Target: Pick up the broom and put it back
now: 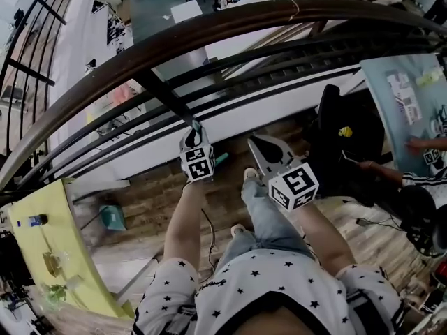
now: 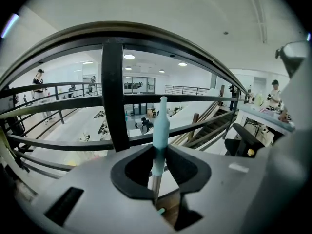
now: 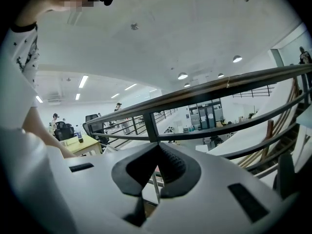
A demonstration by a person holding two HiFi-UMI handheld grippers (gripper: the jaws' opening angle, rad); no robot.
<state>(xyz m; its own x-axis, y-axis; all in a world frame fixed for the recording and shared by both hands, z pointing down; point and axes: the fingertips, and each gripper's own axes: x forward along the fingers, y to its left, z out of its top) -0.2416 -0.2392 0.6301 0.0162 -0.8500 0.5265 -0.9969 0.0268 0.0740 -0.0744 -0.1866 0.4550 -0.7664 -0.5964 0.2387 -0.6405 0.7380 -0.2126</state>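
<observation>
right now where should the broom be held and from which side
By the teal sleeve at the top of the broom handle, just above the bare metal shaft. It is thin, round and upright, so tongs close on it from either side. Come from the person's side: the railing stands just beyond it. The left tongs grip there.

Head view: taken from above the railing (image 1: 209,21), faced steeply down onto the wooden floor (image 1: 160,194) on the railing's near side. Left gripper view: mounted close behind the left gripper (image 2: 158,152), faced straight out through the railing, very near it. Right gripper view: mounted likewise on the right gripper (image 3: 157,152), the railing seen obliquely; the railing is shared by all three.
</observation>
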